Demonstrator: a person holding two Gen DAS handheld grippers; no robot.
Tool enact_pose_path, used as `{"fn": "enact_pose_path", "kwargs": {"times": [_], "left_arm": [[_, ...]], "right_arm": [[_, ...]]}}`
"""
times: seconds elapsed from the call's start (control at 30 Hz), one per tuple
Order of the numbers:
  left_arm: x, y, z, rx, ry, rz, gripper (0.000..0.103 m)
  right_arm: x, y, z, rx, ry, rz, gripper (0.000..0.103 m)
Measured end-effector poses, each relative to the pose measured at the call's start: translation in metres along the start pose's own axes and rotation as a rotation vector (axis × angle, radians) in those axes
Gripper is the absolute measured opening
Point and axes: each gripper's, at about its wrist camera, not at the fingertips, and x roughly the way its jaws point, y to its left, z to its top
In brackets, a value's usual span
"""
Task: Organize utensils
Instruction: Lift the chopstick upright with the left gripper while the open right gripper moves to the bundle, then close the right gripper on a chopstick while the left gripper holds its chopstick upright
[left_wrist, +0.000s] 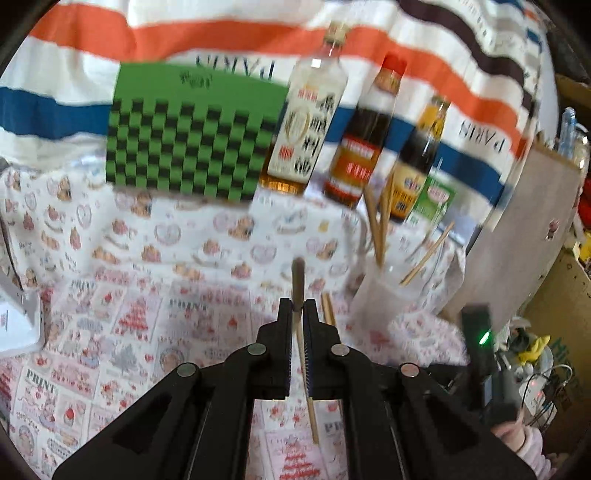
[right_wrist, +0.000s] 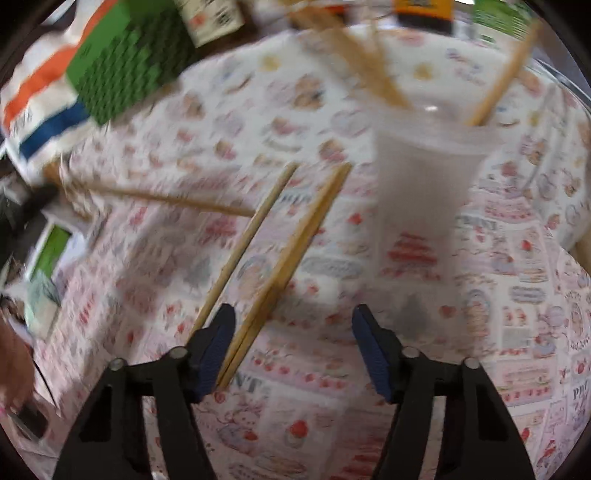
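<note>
My left gripper (left_wrist: 297, 306) is shut on a wooden chopstick (left_wrist: 306, 365), lifted above the patterned tablecloth (left_wrist: 147, 295). To its right stands a clear plastic cup (left_wrist: 384, 295) with several chopsticks (left_wrist: 376, 229) in it. In the right wrist view my right gripper (right_wrist: 293, 317) hangs open over a pair of chopsticks (right_wrist: 295, 254) lying on the cloth, close to its left finger (right_wrist: 218, 343), with nothing gripped. A single chopstick (right_wrist: 240, 251) lies just left of the pair. The cup (right_wrist: 424, 184) stands ahead to the right. The held chopstick (right_wrist: 166, 199) shows at the left.
A green checkered box (left_wrist: 188, 133) and three sauce bottles (left_wrist: 362, 136) line the back of the table against a striped cloth. A white object (left_wrist: 18, 325) sits at the left edge. A cardboard panel (left_wrist: 517, 236) and clutter stand off the table's right side.
</note>
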Motion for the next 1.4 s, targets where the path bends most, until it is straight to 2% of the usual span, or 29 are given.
{"fn": "enact_pose_path", "kwargs": {"times": [0.1, 0.23, 0.43, 0.6, 0.7, 0.8, 0.87, 1.0, 1.03, 1.1, 1.13, 1.17, 1.3, 1.4], "left_arm": [[-0.003, -0.002, 0.001, 0.01, -0.029, -0.005, 0.005], [-0.002, -0.003, 0.001, 0.016, -0.037, 0.023, 0.005], [-0.002, 0.002, 0.0, -0.003, -0.035, 0.004, 0.005], [-0.002, 0.001, 0.0, 0.007, -0.042, 0.031, 0.005], [0.002, 0.003, 0.0, 0.001, -0.029, 0.033, 0.005], [0.007, 0.002, -0.002, 0.009, -0.013, 0.041, 0.005], [0.011, 0.001, -0.004, 0.018, -0.004, 0.051, 0.005], [0.017, -0.002, -0.007, 0.036, 0.009, 0.076, 0.005], [0.018, -0.002, -0.007, 0.038, 0.009, 0.08, 0.005], [0.018, -0.001, -0.007, 0.034, 0.005, 0.075, 0.005], [0.018, -0.001, -0.007, 0.03, 0.002, 0.074, 0.005], [0.017, -0.001, -0.007, 0.026, -0.004, 0.071, 0.004], [0.01, 0.002, -0.005, 0.01, -0.04, 0.057, 0.003], [0.004, 0.003, -0.003, 0.003, -0.066, 0.053, 0.003]], "right_arm": [[0.007, 0.01, -0.005, -0.041, 0.009, -0.047, 0.057], [0.012, 0.008, -0.008, -0.041, 0.018, -0.075, 0.056], [0.012, 0.009, -0.009, -0.036, 0.008, -0.106, 0.056], [0.009, 0.01, -0.008, -0.044, 0.03, -0.143, 0.056], [0.007, 0.006, -0.008, -0.013, 0.029, -0.143, 0.056], [0.007, 0.014, -0.009, -0.056, 0.02, -0.152, 0.056], [0.011, 0.022, -0.011, -0.079, 0.05, -0.127, 0.058], [0.009, 0.033, -0.015, -0.124, 0.024, -0.173, 0.056], [0.008, 0.032, -0.015, -0.117, 0.027, -0.162, 0.053], [0.005, 0.029, -0.015, -0.098, 0.026, -0.152, 0.033], [0.004, 0.026, -0.014, -0.088, 0.022, -0.165, 0.015], [0.004, 0.021, -0.013, -0.071, 0.019, -0.168, 0.008], [-0.001, 0.005, -0.01, -0.002, 0.016, -0.141, 0.006], [-0.028, -0.002, -0.004, 0.04, -0.087, -0.092, 0.005]]}}
